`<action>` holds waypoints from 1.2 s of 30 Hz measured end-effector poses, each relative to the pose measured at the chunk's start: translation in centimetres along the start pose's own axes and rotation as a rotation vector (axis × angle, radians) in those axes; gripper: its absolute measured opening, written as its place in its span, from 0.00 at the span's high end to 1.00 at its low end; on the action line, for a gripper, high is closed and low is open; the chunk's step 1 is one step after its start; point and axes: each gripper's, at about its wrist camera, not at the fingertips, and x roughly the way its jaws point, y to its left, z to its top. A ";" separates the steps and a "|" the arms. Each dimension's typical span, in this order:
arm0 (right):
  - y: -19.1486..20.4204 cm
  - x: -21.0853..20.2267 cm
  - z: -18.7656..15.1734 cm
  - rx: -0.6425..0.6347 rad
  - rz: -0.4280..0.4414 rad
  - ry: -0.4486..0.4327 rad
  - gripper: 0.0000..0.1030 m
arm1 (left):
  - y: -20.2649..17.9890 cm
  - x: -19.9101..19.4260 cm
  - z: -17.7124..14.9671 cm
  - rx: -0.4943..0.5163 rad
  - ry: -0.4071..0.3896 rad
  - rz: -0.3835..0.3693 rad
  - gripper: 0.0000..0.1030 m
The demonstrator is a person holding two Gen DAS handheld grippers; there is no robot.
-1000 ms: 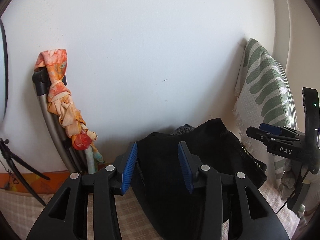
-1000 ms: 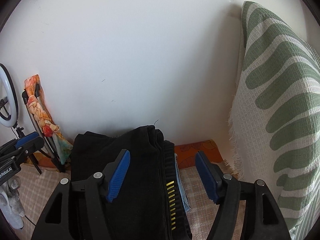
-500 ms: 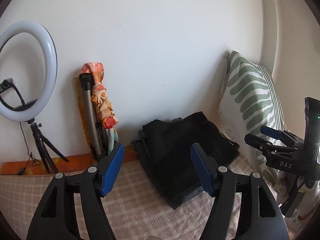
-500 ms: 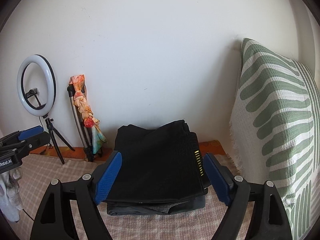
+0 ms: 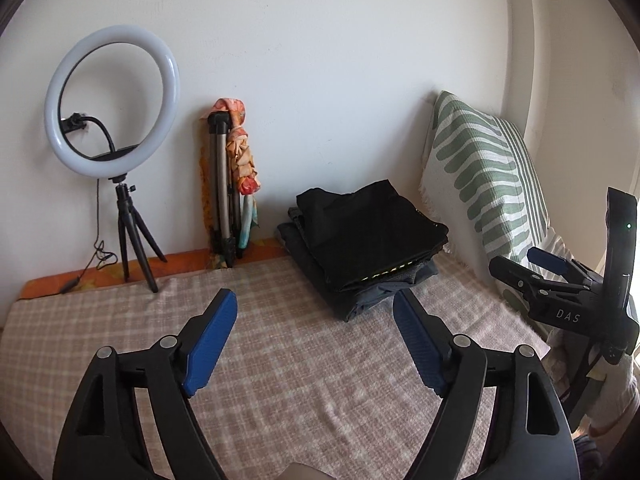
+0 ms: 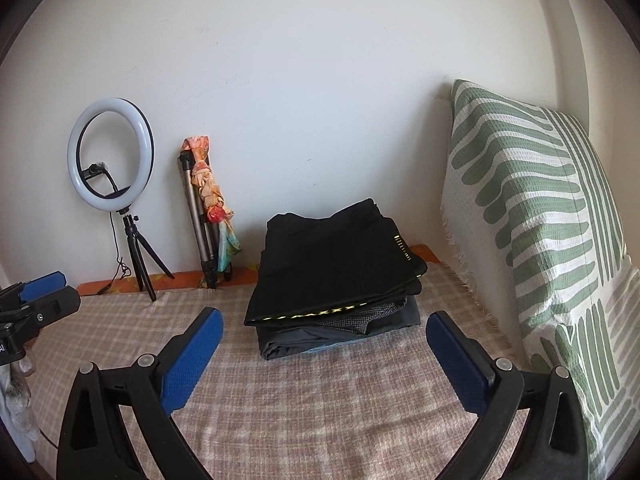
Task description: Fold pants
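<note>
The left tool (image 5: 314, 344) sits at the bottom of the left wrist view with its blue-padded fingers (image 5: 210, 342) spread wide apart, holding nothing, above a checked pink-and-cream bed cover (image 5: 280, 380). The right tool (image 6: 320, 356) fills the bottom of the right wrist view in the same way: blue pads (image 6: 460, 364) spread wide, nothing between them, the same checked bed cover (image 6: 320, 408) beneath. Each tool also shows in the other's view, the right tool (image 5: 546, 264) at the right edge and the left tool (image 6: 40, 284) at the left edge.

Beyond the pads, in the middle of both frames, the folded black pants (image 6: 332, 264) lie flat on top of a small stack of other folded dark clothes (image 6: 340, 336), clear of both tools. A line of yellow marks runs along the near and right-hand edges of the pants. In the left wrist view the pants (image 5: 368, 228) sit right of centre, near the wall.

To the right of the stack a green-and-white patterned pillow (image 6: 540, 232) leans upright against the corner. To the left of the stack a folded tripod (image 6: 200, 232) with an orange floral cloth (image 6: 208, 188) tied round it leans on the white wall. Further left stands a ring light (image 6: 110, 156) on a small black tripod.
</note>
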 end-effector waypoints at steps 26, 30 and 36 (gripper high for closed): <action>2.3 -1.5 -8.0 -0.006 -0.039 0.025 0.00 | 3.4 -4.1 -10.1 -0.081 0.061 0.131 0.22; 2.1 -1.5 -8.2 0.007 -0.070 0.011 0.00 | 3.0 -4.4 -10.5 -0.047 0.034 0.177 0.19; 2.3 -1.3 -8.3 0.010 -0.072 0.014 0.00 | 3.0 -4.0 -10.9 -0.032 0.059 0.164 0.18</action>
